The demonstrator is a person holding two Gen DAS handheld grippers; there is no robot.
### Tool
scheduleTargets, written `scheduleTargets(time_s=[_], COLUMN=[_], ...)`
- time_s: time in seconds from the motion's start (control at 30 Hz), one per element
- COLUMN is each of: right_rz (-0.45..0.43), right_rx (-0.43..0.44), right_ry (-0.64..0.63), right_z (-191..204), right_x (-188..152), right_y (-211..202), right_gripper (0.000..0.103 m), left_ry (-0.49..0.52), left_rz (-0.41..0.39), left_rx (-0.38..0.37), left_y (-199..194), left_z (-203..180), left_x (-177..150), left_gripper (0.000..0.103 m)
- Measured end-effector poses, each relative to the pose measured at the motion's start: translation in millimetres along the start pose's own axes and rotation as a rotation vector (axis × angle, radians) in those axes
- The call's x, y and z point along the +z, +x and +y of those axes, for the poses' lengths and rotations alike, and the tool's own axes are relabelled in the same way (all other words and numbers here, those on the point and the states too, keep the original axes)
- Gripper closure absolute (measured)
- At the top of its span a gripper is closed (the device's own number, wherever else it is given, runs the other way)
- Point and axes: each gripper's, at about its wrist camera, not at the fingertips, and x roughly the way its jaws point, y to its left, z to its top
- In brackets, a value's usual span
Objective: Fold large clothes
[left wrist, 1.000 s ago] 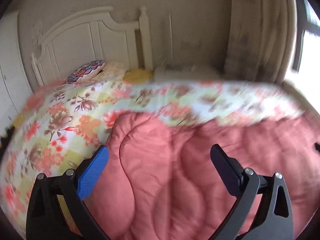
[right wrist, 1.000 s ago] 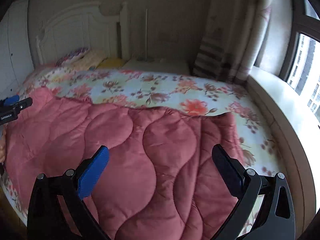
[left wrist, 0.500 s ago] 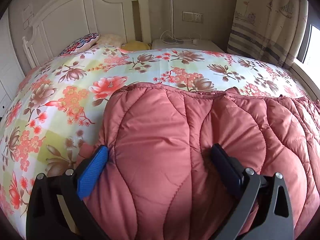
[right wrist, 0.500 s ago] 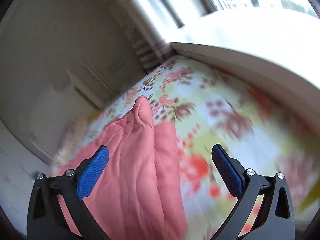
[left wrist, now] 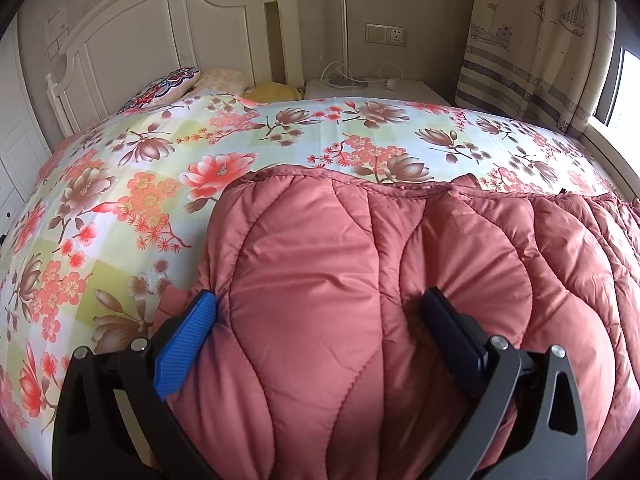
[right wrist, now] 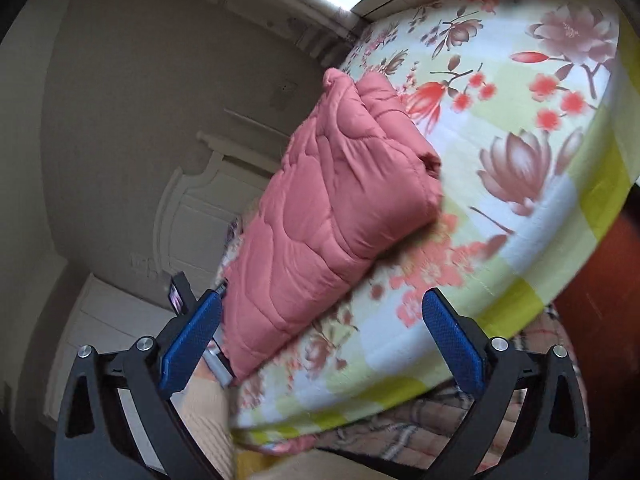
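Note:
A pink quilted padded garment (left wrist: 360, 260) lies folded on the floral bed sheet (left wrist: 160, 184). My left gripper (left wrist: 320, 316) is open and pressed into the garment's near edge. A thick bulge of the quilting fills the gap between its blue pads (left wrist: 188, 344). In the tilted right wrist view the same garment (right wrist: 320, 200) shows as a long folded bundle on the floral bed sheet (right wrist: 520, 200). My right gripper (right wrist: 320, 320) is open over the bed's near edge, beside the garment's end, and holds nothing.
A white headboard (left wrist: 140, 40), a patterned pillow (left wrist: 164, 88), a nightstand (left wrist: 380, 88) and a curtain (left wrist: 532, 40) stand behind the bed. A person's cream sleeve (right wrist: 208, 412) and plaid fabric (right wrist: 440, 412) lie below the bed edge.
The left gripper has come down onto the garment's edge, and the quilting now bulges between its fingers. The right gripper has swung off the garment and rolled sideways toward the bed's edge.

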Motion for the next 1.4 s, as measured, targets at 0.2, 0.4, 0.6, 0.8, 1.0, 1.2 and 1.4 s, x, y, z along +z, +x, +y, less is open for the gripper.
scheduleTargets(time_s=[0.2, 0.4, 0.6, 0.8, 1.0, 1.2, 1.4], right_rz=[-0.016, 0.003, -0.192, -0.209, -0.147, -0.093, -0.111], right_rx=[-0.023, -0.089, -0.183, -0.32, -0.212, -0.218, -0.191], right_ry=[0.026, 0.081, 0.145, -0.026, 0.029, 0.149, 0.191], right_z=[9.3, 4.7, 21.4, 40.3, 23.2, 1.4, -7.3], right_x=[-3.0, 1.3, 50.3, 61.8, 60.2, 38.9, 34.8], right_y=[15.8, 43.6, 100.2, 145.4, 123.7, 72.8, 64.2], right_gripper=[0.005, 0.005, 0.004, 0.004, 0.005, 0.004, 0.004], left_ry=[-0.001, -0.002, -0.028, -0.064, -0.068, -0.065, -0.066], left_rz=[-0.001, -0.002, 0.001, 0.001, -0.004, -0.007, -0.007], left_rx=[-0.001, 0.0, 0.026, 0.04, 0.032, 0.032, 0.028], left_y=[1.2, 0.5, 2.0, 2.7, 1.3, 0.6, 0.7], left_z=[0.6, -0.5, 3.3, 10.2, 10.0, 8.8, 8.1], left_x=[-0.2, -0.7, -1.9, -1.7, -1.1, -1.0, -0.5], left_gripper=[0.002, 0.002, 0.002, 0.002, 0.002, 0.002, 0.002])
